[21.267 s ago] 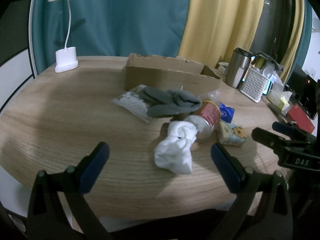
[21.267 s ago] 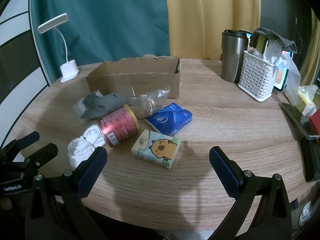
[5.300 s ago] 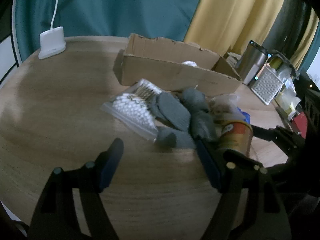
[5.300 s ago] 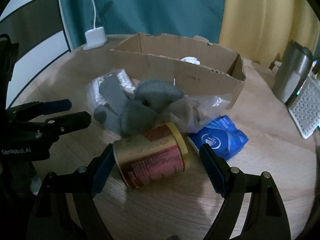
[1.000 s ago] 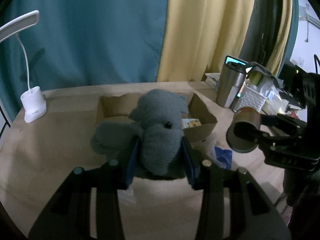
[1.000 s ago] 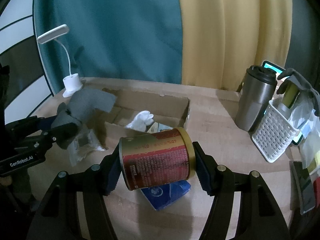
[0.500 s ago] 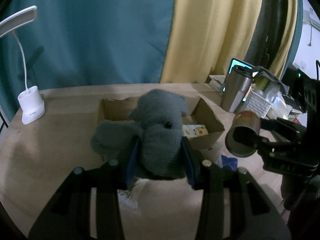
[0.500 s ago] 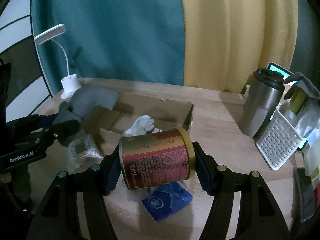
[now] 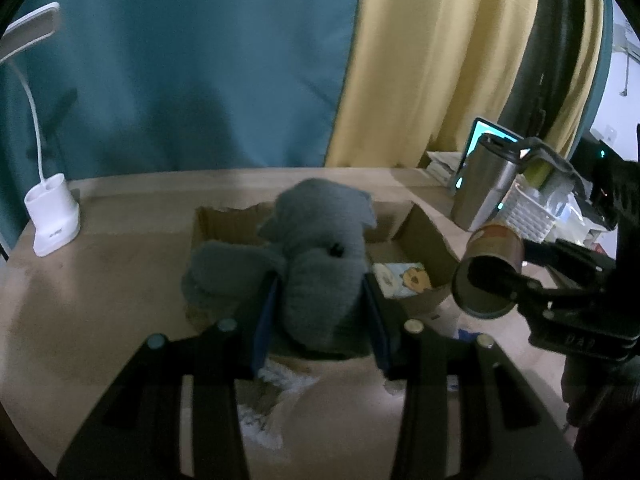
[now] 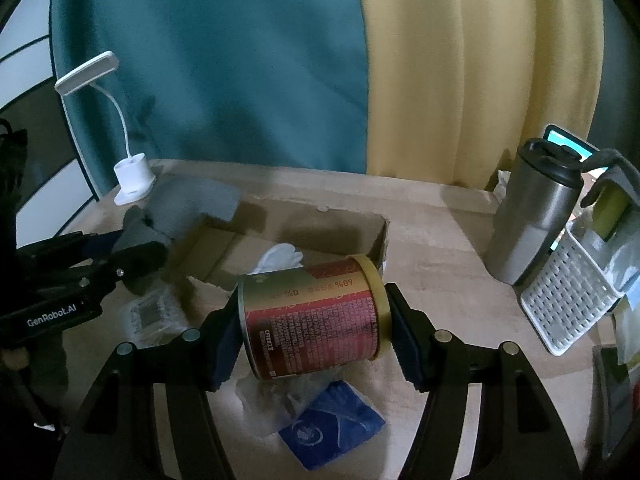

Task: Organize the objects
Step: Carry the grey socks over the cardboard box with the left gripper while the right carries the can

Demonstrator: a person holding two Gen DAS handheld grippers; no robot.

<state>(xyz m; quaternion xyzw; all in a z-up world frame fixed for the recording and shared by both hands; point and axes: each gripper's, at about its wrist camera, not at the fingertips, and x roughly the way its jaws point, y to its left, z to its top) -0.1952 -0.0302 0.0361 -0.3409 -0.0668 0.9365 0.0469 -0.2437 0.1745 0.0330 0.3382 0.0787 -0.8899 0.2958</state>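
My left gripper (image 9: 320, 312) is shut on a bundle of grey socks (image 9: 320, 256), held in the air in front of the open cardboard box (image 9: 424, 228). My right gripper (image 10: 314, 328) is shut on a red and gold can (image 10: 316, 320) lying sideways between the pads, above the table near the box (image 10: 376, 240). Inside the box lie a white sock (image 10: 280, 258) and a tissue pack with a cartoon animal (image 9: 404, 280). In the right wrist view the left gripper (image 10: 132, 252) with the grey socks (image 10: 188, 204) hangs at the box's left end.
A blue tissue pack (image 10: 332, 432) and a clear plastic bag (image 10: 152, 320) lie on the wooden table (image 10: 440, 280) below the grippers. A steel tumbler (image 10: 532, 216) and a white basket (image 10: 576, 296) stand at the right. A white desk lamp (image 9: 50, 216) stands at the left.
Both grippers have moved forward toward the cardboard box with their loads; the box and the tumbler appear nearer and larger. Neither grip has changed.
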